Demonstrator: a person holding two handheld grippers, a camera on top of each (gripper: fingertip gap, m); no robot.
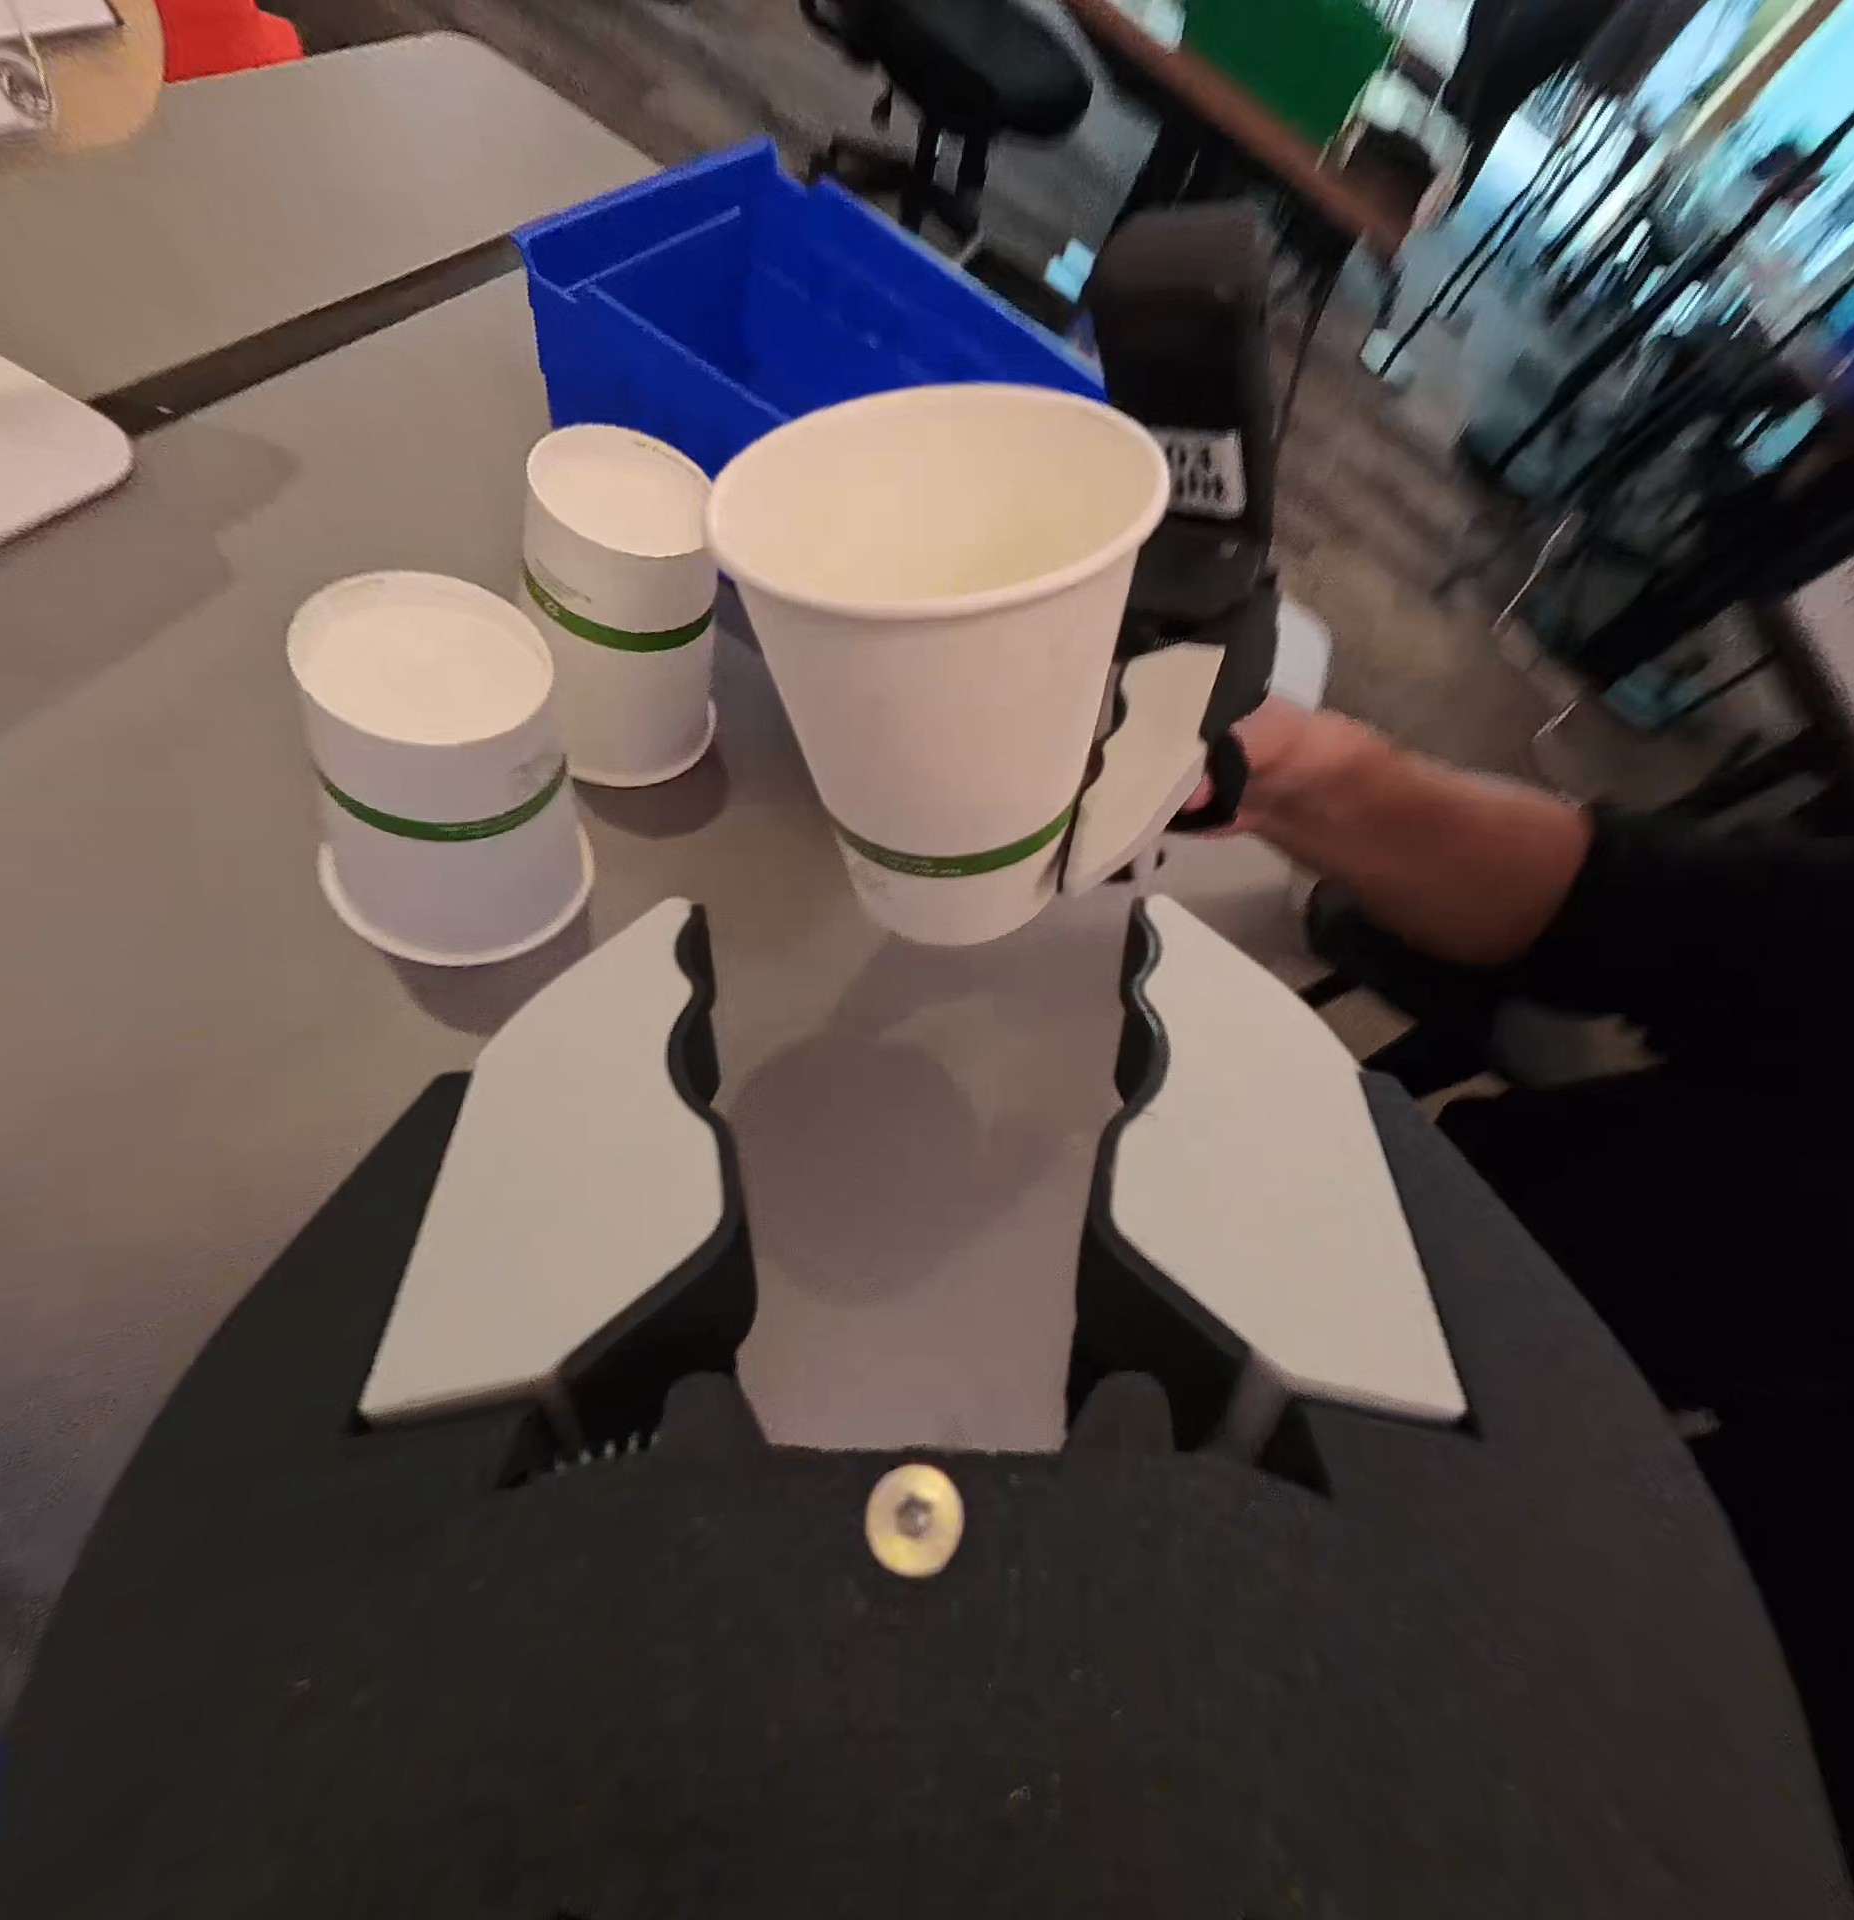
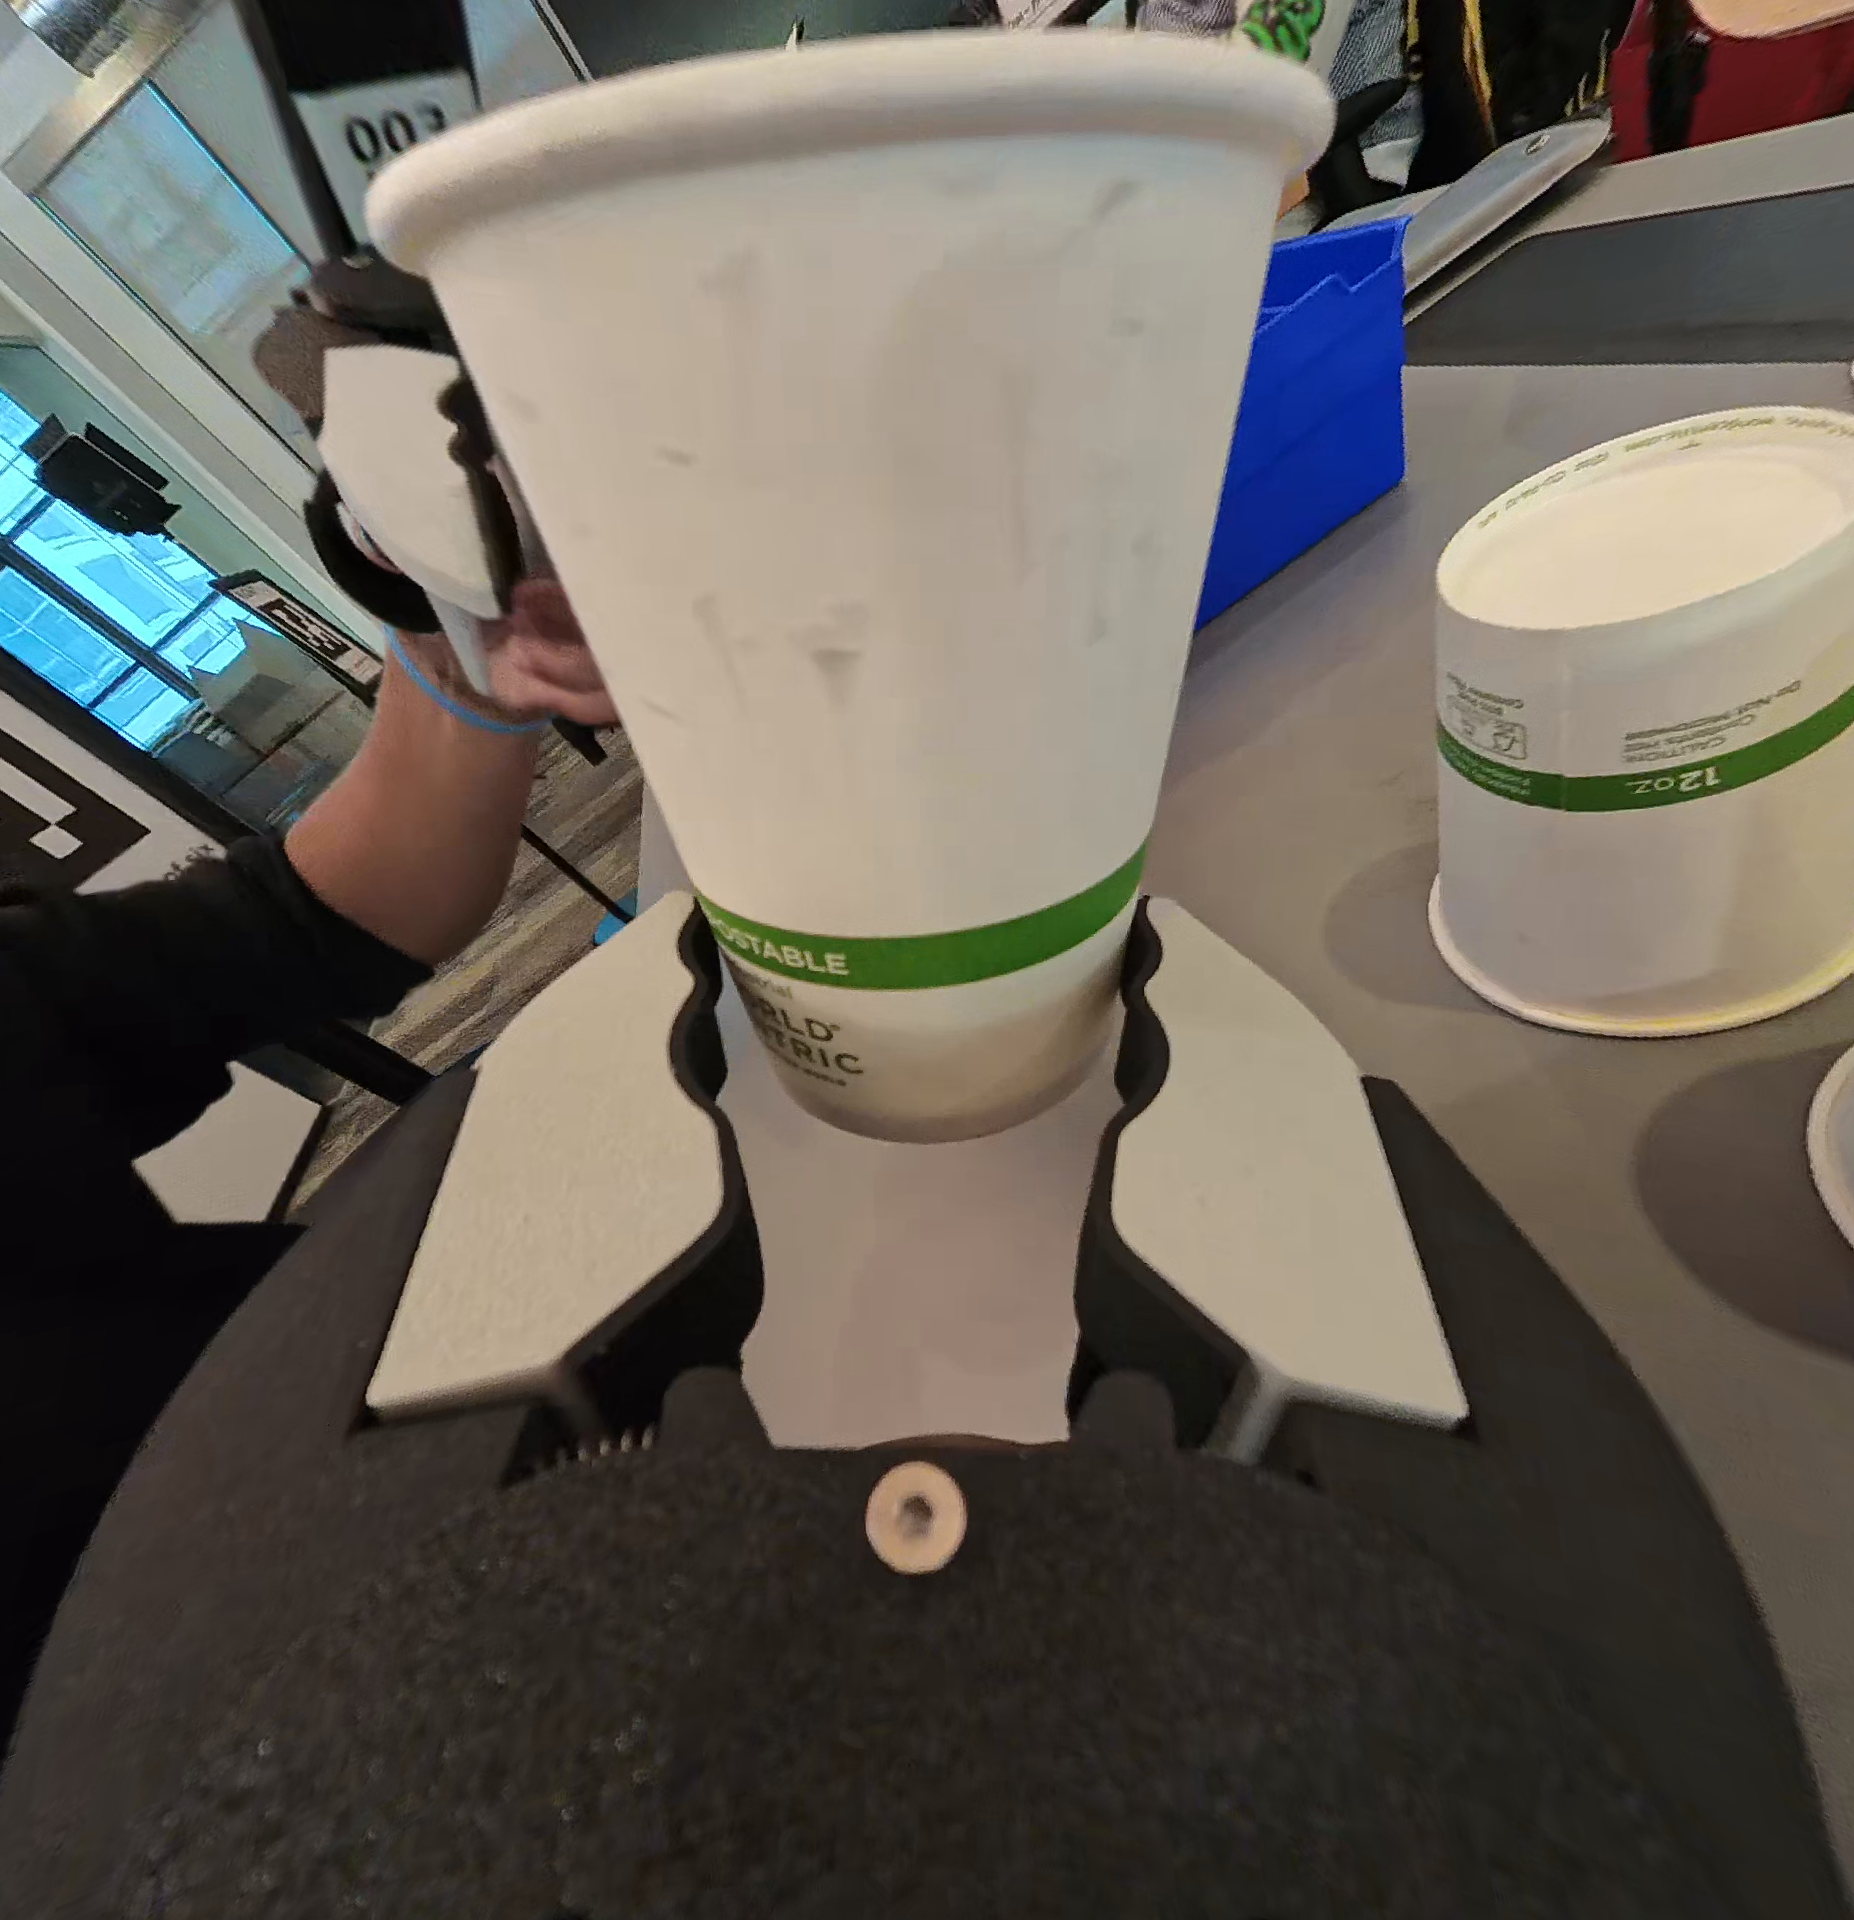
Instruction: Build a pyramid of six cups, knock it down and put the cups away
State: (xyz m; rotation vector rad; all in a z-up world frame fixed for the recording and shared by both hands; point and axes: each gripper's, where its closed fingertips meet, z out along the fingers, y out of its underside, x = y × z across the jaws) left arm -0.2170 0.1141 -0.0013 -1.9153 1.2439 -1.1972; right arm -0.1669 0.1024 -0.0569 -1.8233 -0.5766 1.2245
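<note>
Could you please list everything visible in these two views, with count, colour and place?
Held paper cup: one, white with a green band, mouth up, gripped near its base, raised above the table.
Upturned paper cups: two in the left wrist view, white with green bands, mouth down on the table, the near one and the far one beside the bin.
Storage bin: one, blue, on the table behind the cups.
Table: one, grey.
Office chair: one, black, blurred, in the background.
Right tongs: grey fingers on a black body, shut on the held cup.
Left tongs: same build, open, holding nothing.
Person's hand: holding the right tongs, black sleeve.
</note>
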